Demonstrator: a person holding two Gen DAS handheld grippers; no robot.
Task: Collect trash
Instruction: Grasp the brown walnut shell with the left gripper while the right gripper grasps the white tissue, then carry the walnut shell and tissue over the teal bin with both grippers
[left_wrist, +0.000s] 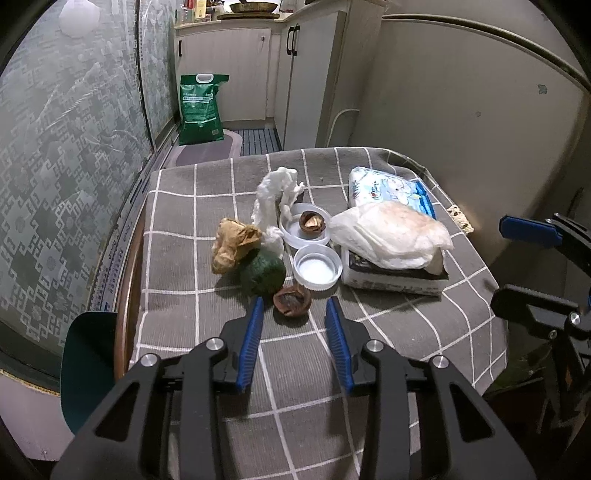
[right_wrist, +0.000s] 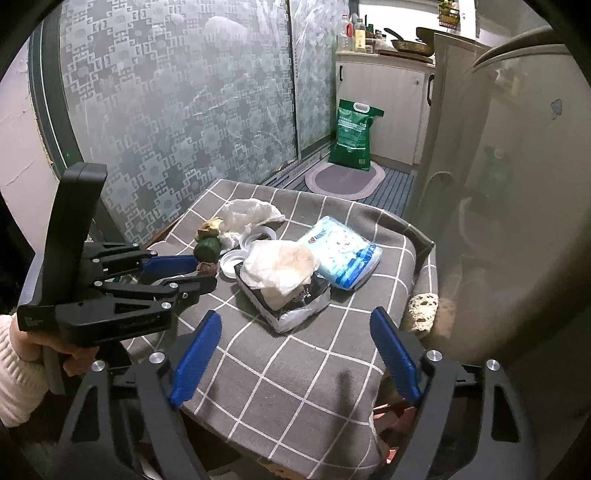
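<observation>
The left tongs (left_wrist: 294, 308) are apart, with a brown shell (left_wrist: 291, 300) sitting between the tips, not squeezed. The shell lies on the checked surface (left_wrist: 388, 332) near its front edge, just beside a green ball (left_wrist: 263, 275) and a white lid (left_wrist: 317, 268). The right tongs (right_wrist: 295, 325) are wide apart and hold nothing.

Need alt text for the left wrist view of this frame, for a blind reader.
The left gripper hangs open just above a brown nutshell half on a grey checked tablecloth. Behind it lie a green ball, white cap, crumpled brown paper and tissue packs.
</observation>
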